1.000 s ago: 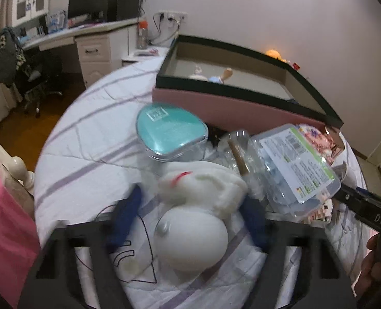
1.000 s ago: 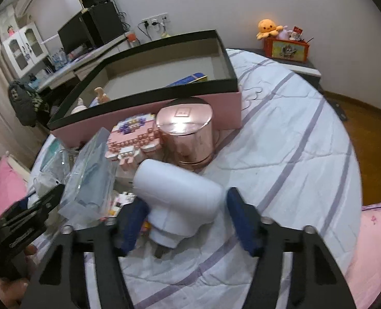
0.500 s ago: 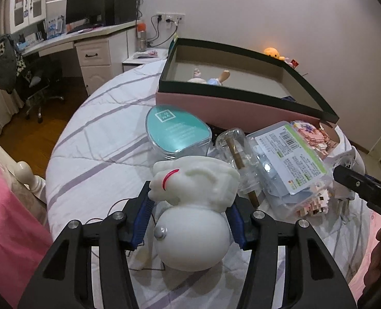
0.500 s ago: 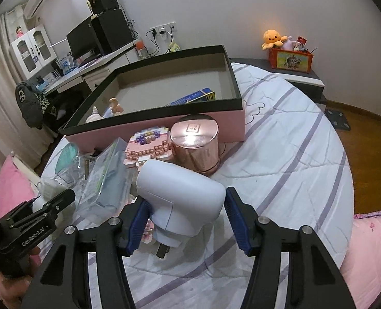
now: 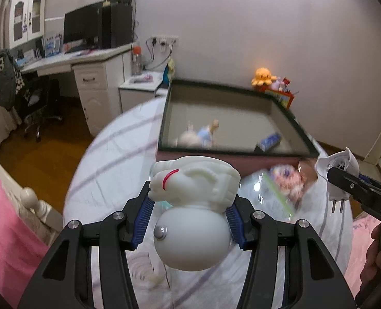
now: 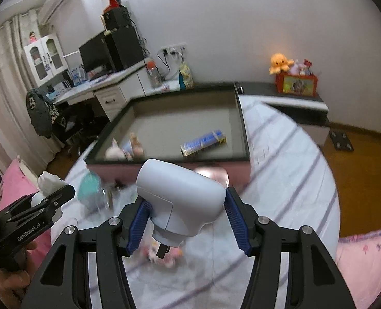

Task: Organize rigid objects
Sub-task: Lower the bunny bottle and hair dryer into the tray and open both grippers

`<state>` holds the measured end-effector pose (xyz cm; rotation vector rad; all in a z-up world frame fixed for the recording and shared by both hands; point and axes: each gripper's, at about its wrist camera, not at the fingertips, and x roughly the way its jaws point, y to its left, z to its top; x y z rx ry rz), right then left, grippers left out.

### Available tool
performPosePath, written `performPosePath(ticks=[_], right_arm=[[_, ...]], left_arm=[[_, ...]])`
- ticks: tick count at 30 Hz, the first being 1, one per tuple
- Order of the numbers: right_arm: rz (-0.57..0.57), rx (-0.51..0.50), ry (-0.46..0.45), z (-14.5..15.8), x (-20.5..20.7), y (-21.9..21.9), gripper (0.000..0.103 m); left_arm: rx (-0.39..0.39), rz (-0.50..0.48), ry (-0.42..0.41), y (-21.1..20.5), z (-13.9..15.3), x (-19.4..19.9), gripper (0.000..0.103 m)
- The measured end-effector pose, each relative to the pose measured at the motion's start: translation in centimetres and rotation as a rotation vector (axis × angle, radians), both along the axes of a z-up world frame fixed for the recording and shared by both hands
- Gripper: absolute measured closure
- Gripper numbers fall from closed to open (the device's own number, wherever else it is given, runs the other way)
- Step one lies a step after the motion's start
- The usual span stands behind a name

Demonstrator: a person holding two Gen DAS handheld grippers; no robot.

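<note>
My left gripper (image 5: 190, 221) is shut on a white rabbit-shaped lamp (image 5: 193, 206) and holds it in the air above the bed. My right gripper (image 6: 184, 217) is shut on a white plug-in device (image 6: 180, 198), also lifted. The pink box with a dark rim (image 5: 231, 118) lies ahead on the bed; it also shows in the right wrist view (image 6: 180, 131). Inside it lie small dolls (image 6: 124, 149) and a blue pack (image 6: 203, 143). Each gripper shows at the edge of the other's view.
On the striped bedsheet before the box lie a teal-lidded case (image 6: 90, 190), a clear plastic box (image 5: 270, 193) and a pink bead toy (image 5: 291, 182). A desk with a monitor (image 5: 87, 51) stands at the far left. A low shelf with toys (image 6: 293, 87) stands behind.
Both grippers have closed on their objects and lifted them off the bed, moving up and toward the box. The view into the box is now steeper.
</note>
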<state>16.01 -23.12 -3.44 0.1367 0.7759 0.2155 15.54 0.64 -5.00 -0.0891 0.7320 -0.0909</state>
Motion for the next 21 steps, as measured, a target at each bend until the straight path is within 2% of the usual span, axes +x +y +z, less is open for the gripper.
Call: performPosePath(ticks=[4, 10, 15, 21], right_arm=[[0.019, -0.016, -0.059, 2.1, 2.4, 0.7, 0.045], [0.029, -0.032, -0.084, 2.9, 6.8, 1.5, 0.045], [0.018, -0.039, -0.065, 2.1, 10.5, 1.5, 0.045], [0.004, -0.055, 0.008, -0.5, 14.6, 1.0, 0.045]], left_arm=[[0.002, -0.008, -0.062, -0.1, 2.5, 2.0, 0.05], [0.011, -0.012, -0.107, -0.8, 4.4, 6.2, 0.05], [0.024, -0.014, -0.112, -1.6, 4.3, 10.3, 0.05], [0.038, -0.028, -0.06, -3.0, 2.4, 15.3, 0.05]])
